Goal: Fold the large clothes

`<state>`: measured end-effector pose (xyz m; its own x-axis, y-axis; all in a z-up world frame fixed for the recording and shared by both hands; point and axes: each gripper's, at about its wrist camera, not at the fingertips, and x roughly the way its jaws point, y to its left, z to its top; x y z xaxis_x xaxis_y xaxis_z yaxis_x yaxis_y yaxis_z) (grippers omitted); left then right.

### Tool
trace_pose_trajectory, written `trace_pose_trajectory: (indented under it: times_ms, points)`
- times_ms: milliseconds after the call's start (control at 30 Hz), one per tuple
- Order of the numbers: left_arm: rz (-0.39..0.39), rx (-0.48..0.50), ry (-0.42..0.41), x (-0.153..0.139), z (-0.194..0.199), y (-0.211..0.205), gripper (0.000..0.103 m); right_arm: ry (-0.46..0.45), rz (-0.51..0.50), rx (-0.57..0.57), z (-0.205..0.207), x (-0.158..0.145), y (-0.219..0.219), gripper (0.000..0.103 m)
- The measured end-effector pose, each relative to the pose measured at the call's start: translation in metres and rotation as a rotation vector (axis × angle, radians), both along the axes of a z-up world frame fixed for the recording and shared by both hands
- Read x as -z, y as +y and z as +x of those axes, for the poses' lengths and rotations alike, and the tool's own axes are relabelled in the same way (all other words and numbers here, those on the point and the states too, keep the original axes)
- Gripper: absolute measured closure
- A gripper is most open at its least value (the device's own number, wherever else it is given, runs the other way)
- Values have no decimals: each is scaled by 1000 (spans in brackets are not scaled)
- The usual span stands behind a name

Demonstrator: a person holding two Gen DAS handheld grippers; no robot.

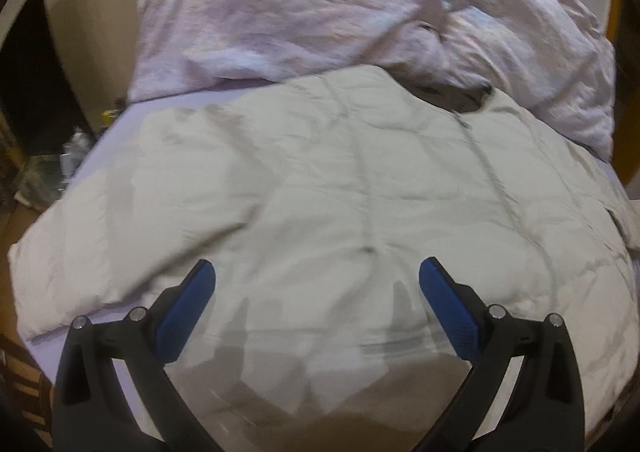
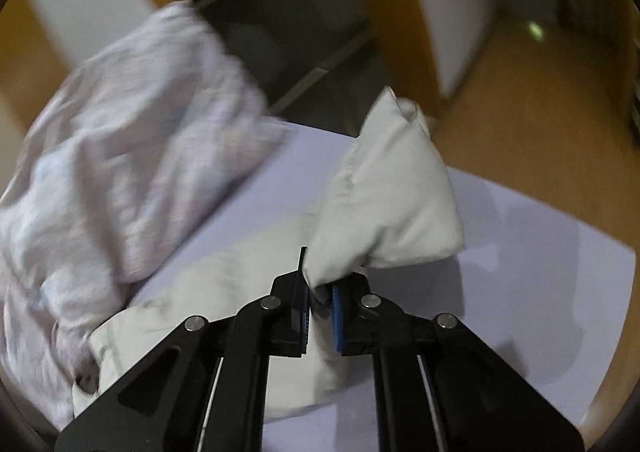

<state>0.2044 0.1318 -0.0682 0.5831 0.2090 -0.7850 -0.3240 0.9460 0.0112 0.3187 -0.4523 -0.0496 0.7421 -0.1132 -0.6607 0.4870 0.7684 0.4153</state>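
A pale quilted puffer jacket (image 1: pixel 320 188) lies spread across a lavender sheet (image 1: pixel 128 112), its zipper running down the right side. My left gripper (image 1: pixel 316 276) is open and empty, its blue pads (image 1: pixel 188 312) hovering over the jacket's near part. In the right wrist view my right gripper (image 2: pixel 318 292) is shut on a puffy fold of the same jacket (image 2: pixel 384 204), which stands lifted above the sheet (image 2: pixel 520 272). The rest of the jacket trails down to the lower left (image 2: pixel 208 304).
A crumpled pinkish-white garment (image 1: pixel 320 12) lies piled behind the jacket; it also shows in the right wrist view (image 2: pixel 120 152) at the left. Clutter (image 1: pixel 52 168) sits off the bed's left edge. A wooden floor (image 2: pixel 540 112) lies past the sheet's right edge.
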Motion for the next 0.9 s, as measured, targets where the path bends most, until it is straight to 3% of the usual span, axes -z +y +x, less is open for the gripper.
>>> trace_pose_trajectory:
  times_ms: [200,400,600,767,900]
  points:
    - [18,-57,-17,-6,-10,25,2,-123,-68,-280,17,-48,98,94]
    - [105,-101,-60,-14,-23,37,2,-148,-39,-588,26,-58,210,94]
    - [32,-144,-66,-16,-39,63,2,-54,-77,-860,29,-35,328,94]
    - [27,-177,-68,-17,-53,78,2,63,-121,-940,29,1,383,94]
    - [9,-197,-65,-16,-62,89,2,134,-218,-982,26,22,416,93]
